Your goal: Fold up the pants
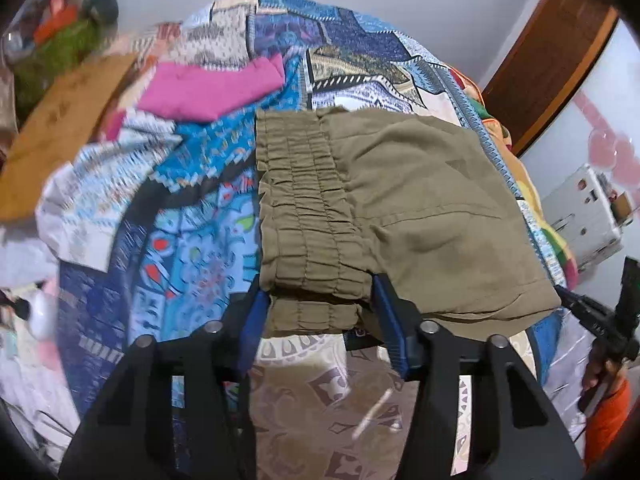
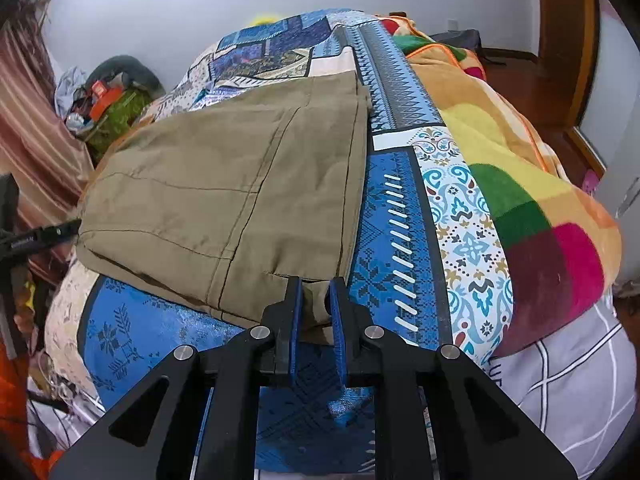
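Left wrist view: folded olive-khaki pants (image 1: 404,200) lie flat on a bed covered by a blue patchwork bedspread (image 1: 192,216). The left gripper (image 1: 320,304) has its blue pads on either side of the gathered elastic waistband at the near edge, the cloth filling the gap between them; the pads appear to press its sides. A pink garment (image 1: 212,88) lies farther back on the bed. At the far right edge, the right gripper (image 1: 576,304) meets the pants' other near corner. Right wrist view: the right gripper (image 2: 316,300) is nearly closed, pinching the near corner of the pants (image 2: 224,184). A multicoloured blanket (image 2: 520,184) is piled to the right.
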